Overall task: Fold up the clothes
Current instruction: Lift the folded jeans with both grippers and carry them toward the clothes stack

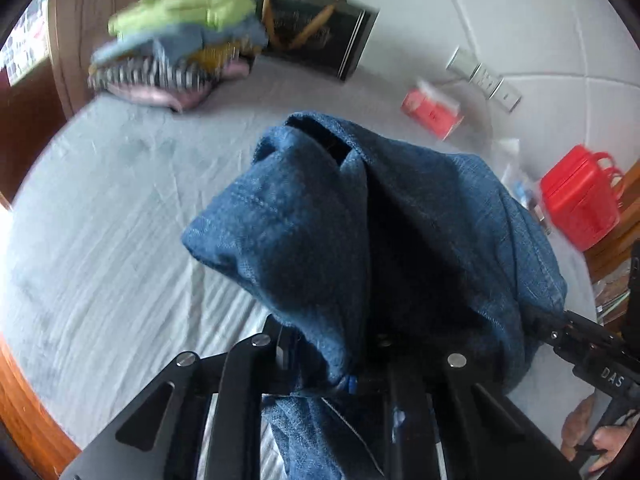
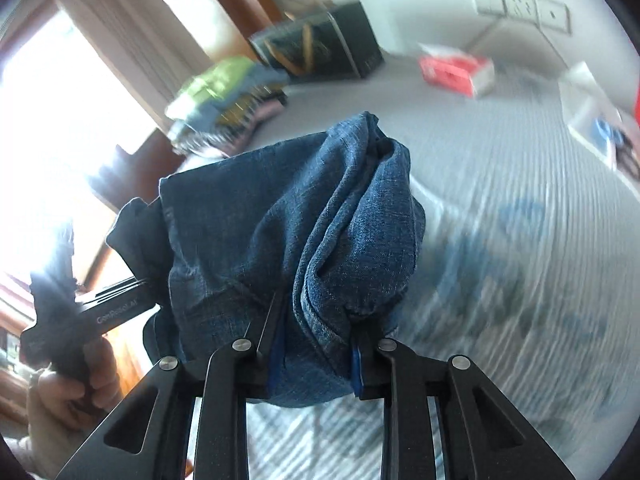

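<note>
Pale grey bedding fills the background, rumpled and striped, with a white padded wall behind it. Both tongs are clamped on one blue denim garment, which hangs bunched directly ahead of them and appears lifted off the bed.

The left gripper pinches a gathered edge of the denim between its tips. The right gripper is closed over a thicker wad of the same cloth, its blue pads pressing on either side.

Beyond the tongs and to their left sits a stack of folded clothes, green on top. A dark box stands further back, and a red and white carton lies off to the right.

Denim like this is likely fairly heavy and soft, and should droop rather than hold a shape. It looks unlikely to slip or tear. Holding it at seams or hems, spaced well apart, would probably let it hang flat.

Only the left wrist view shows a red tub at far right, with the right tong entering from that side. Only the right wrist view shows a bright window, the left tong and the hand holding it.
</note>
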Available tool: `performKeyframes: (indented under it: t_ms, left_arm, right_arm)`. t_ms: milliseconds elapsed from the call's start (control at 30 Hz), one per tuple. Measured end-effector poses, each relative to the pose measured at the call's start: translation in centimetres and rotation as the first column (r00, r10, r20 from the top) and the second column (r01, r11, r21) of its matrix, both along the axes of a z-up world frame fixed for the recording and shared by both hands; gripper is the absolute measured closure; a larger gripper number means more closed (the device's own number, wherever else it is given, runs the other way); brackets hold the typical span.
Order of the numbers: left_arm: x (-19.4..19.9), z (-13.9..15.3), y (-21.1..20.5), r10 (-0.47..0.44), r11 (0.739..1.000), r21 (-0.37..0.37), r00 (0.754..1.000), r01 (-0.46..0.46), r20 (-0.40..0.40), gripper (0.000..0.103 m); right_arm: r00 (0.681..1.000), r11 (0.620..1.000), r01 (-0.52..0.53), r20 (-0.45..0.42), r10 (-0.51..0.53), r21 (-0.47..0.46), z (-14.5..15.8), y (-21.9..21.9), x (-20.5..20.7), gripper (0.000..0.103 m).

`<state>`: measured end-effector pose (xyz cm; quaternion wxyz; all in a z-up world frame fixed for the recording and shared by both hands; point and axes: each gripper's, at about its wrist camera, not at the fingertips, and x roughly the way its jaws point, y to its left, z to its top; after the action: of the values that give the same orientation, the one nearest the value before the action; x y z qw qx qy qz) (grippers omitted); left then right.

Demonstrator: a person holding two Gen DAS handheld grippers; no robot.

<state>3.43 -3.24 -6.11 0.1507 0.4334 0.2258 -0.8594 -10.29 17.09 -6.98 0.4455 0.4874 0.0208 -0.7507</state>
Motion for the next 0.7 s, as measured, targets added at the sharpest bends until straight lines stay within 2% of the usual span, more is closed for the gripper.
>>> performKeyframes:
  t_ms: [167, 300, 500, 600, 700]
  left_arm:
    - [0.3, 4.0, -2.7, 0.002, 0.999, -0.040, 0.999, -0.004, -0.034, 0.087]
    - [0.0, 5.6, -6.4, -0.003, 0.999, -0.043, 0.999, 0.001, -0.050, 0.087]
    - [-2.4, 8.8, -16.8, -0.071, 0.997, -0.016, 0.993, 0.070, -0.095, 0.087]
    - [-5.2, 14.0, -23.9, -0.135, 0.990, -0.060, 0.979, 0.127, -0.150, 0.087]
    - [-8.2, 20.8, -30.0, -0.189, 0.978, -0.125, 0.961, 0.167, -0.202, 0.087]
  right_arm:
    - [0.995, 0.997, -0.047, -0.091, 0.040, -0.067, 4.0, -2.1, 1.0, 0.078]
    - [0.991, 0.995, -0.059, -0.127, 0.048, -0.083, 5.8, -5.0, 1.5, 0.078]
    - [0.978, 0.992, -0.056, -0.205, 0.032, -0.116, 9.8, -14.0, 0.8, 0.079]
    - [0.968, 0.988, -0.033, -0.252, -0.007, -0.154, 13.1, -19.9, -0.5, 0.079]
    - [0.937, 0.973, -0.001, -0.340, -0.079, -0.230, 19.0, -25.9, -2.1, 0.079]
